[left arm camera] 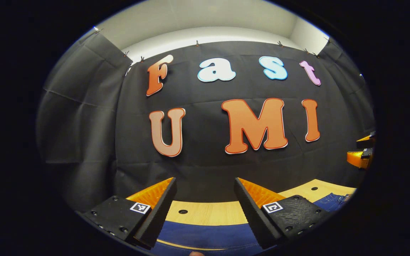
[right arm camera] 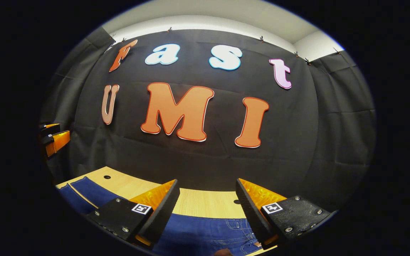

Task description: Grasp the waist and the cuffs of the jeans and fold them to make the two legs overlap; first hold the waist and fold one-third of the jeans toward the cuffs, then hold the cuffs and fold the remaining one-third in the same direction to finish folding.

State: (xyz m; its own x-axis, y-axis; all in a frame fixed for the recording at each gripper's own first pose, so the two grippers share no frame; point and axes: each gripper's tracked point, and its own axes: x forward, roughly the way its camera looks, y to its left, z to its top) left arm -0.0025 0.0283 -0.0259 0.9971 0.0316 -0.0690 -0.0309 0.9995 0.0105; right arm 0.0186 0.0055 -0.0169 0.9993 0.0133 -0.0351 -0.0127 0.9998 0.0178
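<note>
Here, line by line:
Left tongs [left arm camera: 205,208]: spread wide, nothing between the fingers, held above the jeans' leg end.
Right tongs [right arm camera: 206,209]: spread wide, gripping nothing, held above the waist end.
Jeans [right arm camera: 208,233]: blue denim lying flat on the wooden worktop [right arm camera: 205,202]; waistband and pocket stitching beneath the right tongs, plain leg fabric beneath the left.
Other tongs: each appears at the far edge of the opposite view, well apart.
Backdrop: black cloth wall behind the worktop.
</note>
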